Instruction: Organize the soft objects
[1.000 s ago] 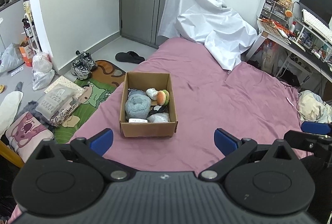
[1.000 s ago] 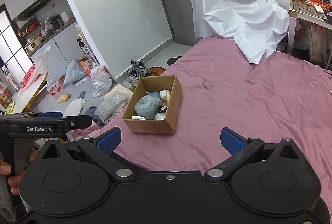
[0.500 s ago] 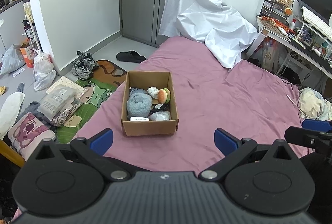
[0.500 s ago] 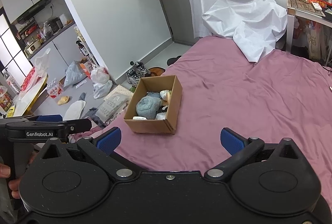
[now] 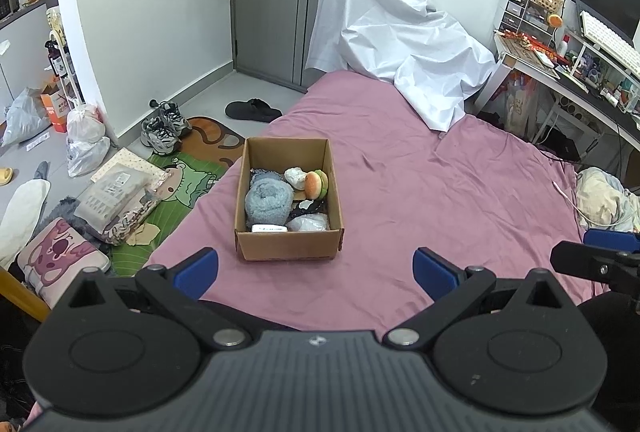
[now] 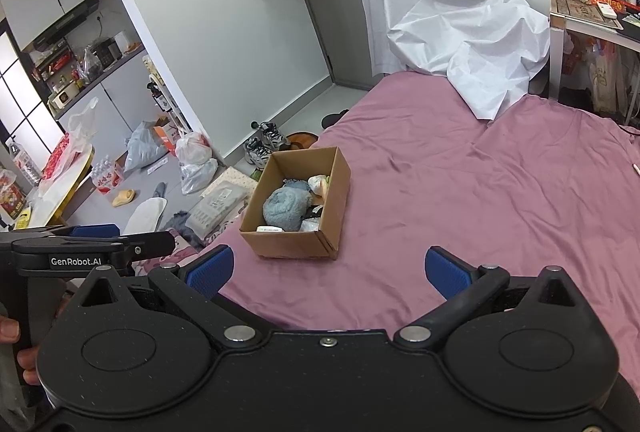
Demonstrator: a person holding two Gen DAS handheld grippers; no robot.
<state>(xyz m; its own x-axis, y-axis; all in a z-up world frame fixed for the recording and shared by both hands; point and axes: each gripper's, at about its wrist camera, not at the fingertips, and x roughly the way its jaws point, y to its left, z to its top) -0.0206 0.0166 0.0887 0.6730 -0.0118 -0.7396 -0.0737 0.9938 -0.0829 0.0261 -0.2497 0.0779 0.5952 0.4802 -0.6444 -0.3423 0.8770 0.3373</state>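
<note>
A cardboard box stands on the purple bed, near its left edge; it also shows in the right wrist view. Inside it lie a rolled grey-blue fuzzy cloth, a burger-shaped plush, a white soft lump and a pale bag. My left gripper is open and empty, held back from the box's near side. My right gripper is open and empty, also short of the box. The left gripper's body shows in the right wrist view.
A crumpled white sheet covers the bed's far end. A desk with clutter is at the right. The floor at the left holds shoes, bags, a green mat and a cushion.
Both grippers have drawn back and up a little, so the box sits slightly farther away. Both stay open and empty.
</note>
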